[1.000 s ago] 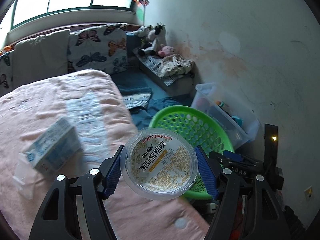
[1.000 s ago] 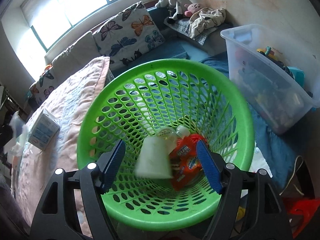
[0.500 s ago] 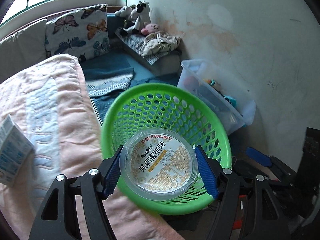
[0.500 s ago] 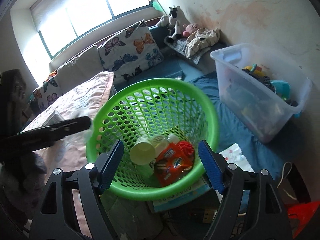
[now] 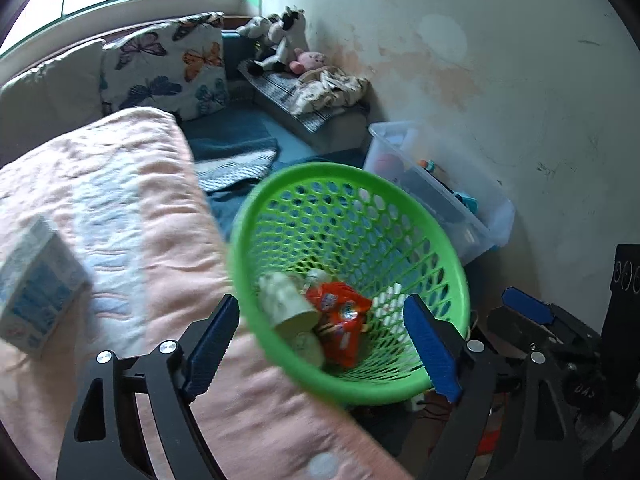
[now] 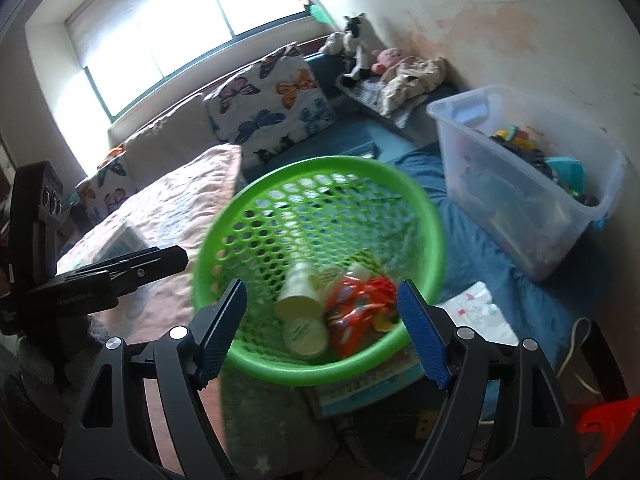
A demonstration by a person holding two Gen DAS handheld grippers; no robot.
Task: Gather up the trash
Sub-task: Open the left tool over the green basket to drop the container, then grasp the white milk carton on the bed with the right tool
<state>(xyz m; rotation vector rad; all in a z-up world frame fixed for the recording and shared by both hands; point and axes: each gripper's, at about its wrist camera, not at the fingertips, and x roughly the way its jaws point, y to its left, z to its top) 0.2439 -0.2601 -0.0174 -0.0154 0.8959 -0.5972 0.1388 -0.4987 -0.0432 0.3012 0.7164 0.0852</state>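
Between left gripper [image 5: 320, 344] jaws: nothing, just been opening, stood apart. Right gripper [image 6: 322, 332] likewise apart, empty. Below, one green basket [image 5: 448, 264] with one orange wrapper [image 5: 340, 320], two pale cups [image 5: 286, 306]. On the pink blanket [image 5: 120, 184]: one carton [image 5: 34, 294].

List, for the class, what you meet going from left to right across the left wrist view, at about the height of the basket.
Blue-and-white carton → pink blanket → green basket → clear storage bin → the other tongs at the right edge.
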